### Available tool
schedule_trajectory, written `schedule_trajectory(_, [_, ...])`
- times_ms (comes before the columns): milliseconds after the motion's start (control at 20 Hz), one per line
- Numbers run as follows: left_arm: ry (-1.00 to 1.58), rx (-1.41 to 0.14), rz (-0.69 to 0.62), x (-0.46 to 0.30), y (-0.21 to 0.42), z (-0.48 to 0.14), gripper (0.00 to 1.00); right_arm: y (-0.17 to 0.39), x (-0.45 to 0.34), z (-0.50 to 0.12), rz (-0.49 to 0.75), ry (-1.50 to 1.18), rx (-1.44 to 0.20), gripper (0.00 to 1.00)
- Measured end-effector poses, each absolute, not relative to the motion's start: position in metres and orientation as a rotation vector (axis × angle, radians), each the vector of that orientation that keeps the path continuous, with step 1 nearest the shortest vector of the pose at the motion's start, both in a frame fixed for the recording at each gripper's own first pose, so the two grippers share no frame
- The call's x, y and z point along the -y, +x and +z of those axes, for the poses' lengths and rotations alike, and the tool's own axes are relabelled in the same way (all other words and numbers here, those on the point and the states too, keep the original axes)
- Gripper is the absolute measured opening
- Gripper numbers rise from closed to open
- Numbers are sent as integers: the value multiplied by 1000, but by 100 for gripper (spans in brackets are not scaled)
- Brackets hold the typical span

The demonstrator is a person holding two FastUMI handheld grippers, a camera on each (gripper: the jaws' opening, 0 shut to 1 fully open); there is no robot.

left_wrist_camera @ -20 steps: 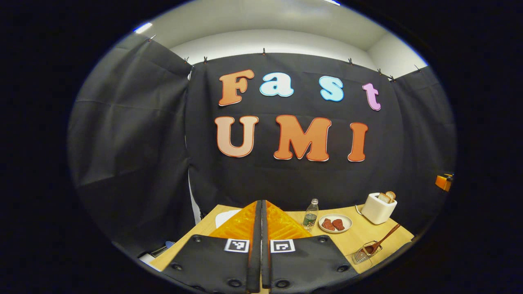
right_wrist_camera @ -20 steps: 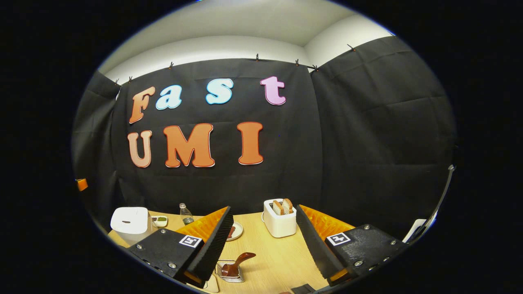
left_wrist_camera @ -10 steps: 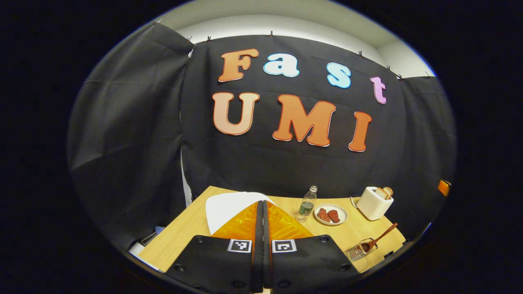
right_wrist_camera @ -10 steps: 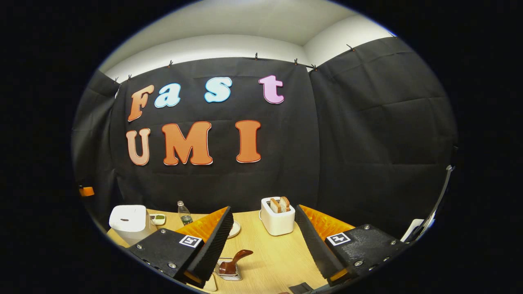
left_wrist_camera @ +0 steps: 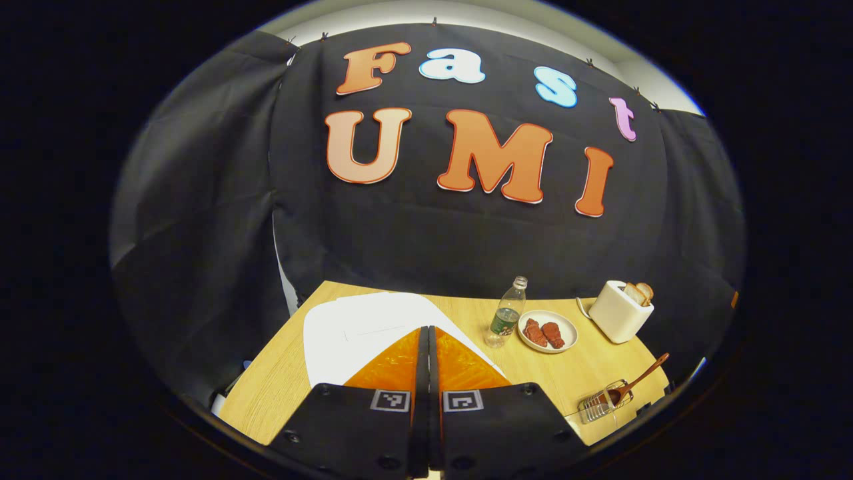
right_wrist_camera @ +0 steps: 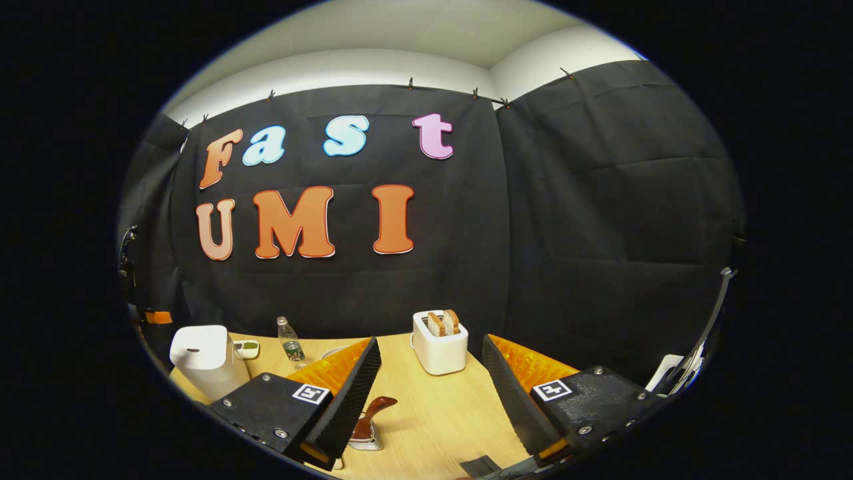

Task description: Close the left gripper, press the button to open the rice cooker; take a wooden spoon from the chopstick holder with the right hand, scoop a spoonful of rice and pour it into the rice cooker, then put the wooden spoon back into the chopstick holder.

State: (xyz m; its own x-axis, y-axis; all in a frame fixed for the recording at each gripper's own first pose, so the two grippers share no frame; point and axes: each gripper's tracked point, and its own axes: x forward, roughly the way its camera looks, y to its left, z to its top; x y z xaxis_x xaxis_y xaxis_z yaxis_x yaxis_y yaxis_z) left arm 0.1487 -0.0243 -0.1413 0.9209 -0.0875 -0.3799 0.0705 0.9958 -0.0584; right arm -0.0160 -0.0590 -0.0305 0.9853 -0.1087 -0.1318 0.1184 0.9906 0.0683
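My left gripper [left_wrist_camera: 428, 333] is shut, its fingers pressed together with nothing between them, held above the white rice cooker [left_wrist_camera: 363, 333], whose closed lid lies right behind the tips. The same rice cooker [right_wrist_camera: 202, 357] stands at the left in the right gripper view. A wooden spoon [left_wrist_camera: 636, 381] leans in the wire chopstick holder [left_wrist_camera: 602, 404] near the table's right front edge. My right gripper [right_wrist_camera: 430, 350] is open and empty above the table. The spoon [right_wrist_camera: 373, 410] and its holder [right_wrist_camera: 363, 439] sit just below its left finger, partly hidden.
A white toaster [left_wrist_camera: 620, 310] with bread [right_wrist_camera: 443, 322] stands at the back right of the wooden table [left_wrist_camera: 286, 373]. A plate with red pieces [left_wrist_camera: 548, 331] and a plastic bottle [left_wrist_camera: 506, 313] stand mid-table. A small dish [right_wrist_camera: 246, 348] sits behind the cooker.
The left gripper has tilted down and moved closer over the rice cooker, which now shows much larger. The right gripper has drifted slightly, with the spoon holder sliding toward its left finger.
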Motion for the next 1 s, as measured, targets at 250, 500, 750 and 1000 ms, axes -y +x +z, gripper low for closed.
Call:
schedule_trajectory(250, [-30, -484, -94, 26, 166, -183, 5, -19, 71, -33, -146, 39, -140, 95])
schedule_trajectory(500, [-6, -557, -86, 20, 164, -215, 4, -20, 80, -31, -162, 37, -139, 95])
schedule_trajectory(750, [-34, -601, -59, 15, 155, -234, 5, -23, 87, -31, -174, 30, -144, 95])
schedule_trajectory(1000, [-24, -586, -73, 14, 160, -238, 5, -24, 79, -39, -154, 45, -158, 95])
